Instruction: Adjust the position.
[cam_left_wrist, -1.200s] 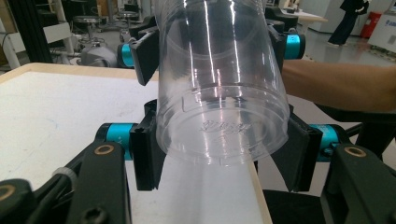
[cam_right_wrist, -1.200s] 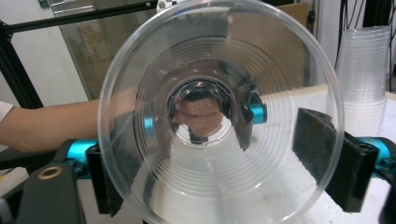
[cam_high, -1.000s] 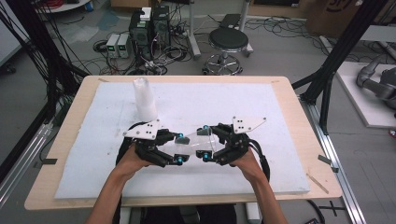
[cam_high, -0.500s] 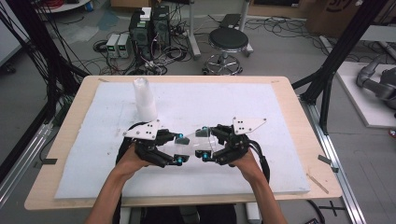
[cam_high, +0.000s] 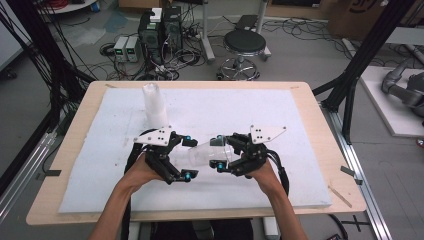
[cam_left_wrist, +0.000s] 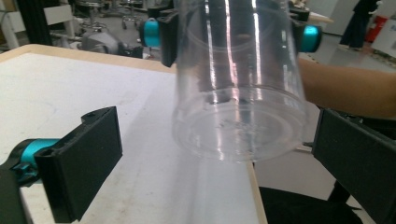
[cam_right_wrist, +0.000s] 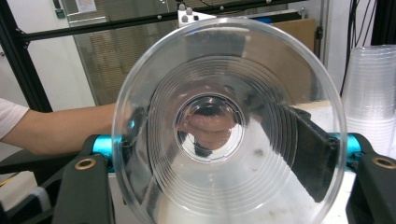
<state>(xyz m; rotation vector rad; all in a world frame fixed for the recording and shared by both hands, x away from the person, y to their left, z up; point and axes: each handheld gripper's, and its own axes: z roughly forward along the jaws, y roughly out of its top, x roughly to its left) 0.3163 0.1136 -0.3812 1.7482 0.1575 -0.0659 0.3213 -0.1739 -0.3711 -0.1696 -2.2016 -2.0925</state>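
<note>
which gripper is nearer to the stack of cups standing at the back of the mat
Left. The left gripper sits just in front of the stack of cups, on the same side of the white mat. The right gripper, shut on the single clear cup, is farther off toward the mat's middle.

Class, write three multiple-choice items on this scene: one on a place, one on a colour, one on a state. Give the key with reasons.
1. Where does the cup stack stand?
A. on the far left of the mat
B. on the stool
C. on the floor

2. What colour is the mat?
A. green
B. white
C. red

3. How is the left gripper?
A. shut on the cup
B. open, jaws clear of the cup
C. shut on nothing

Key: A, the stack stands upright at the mat's far left; B, the mat is white; B, the clear cup sits between its jaws untouched, while the right gripper holds it.
</note>
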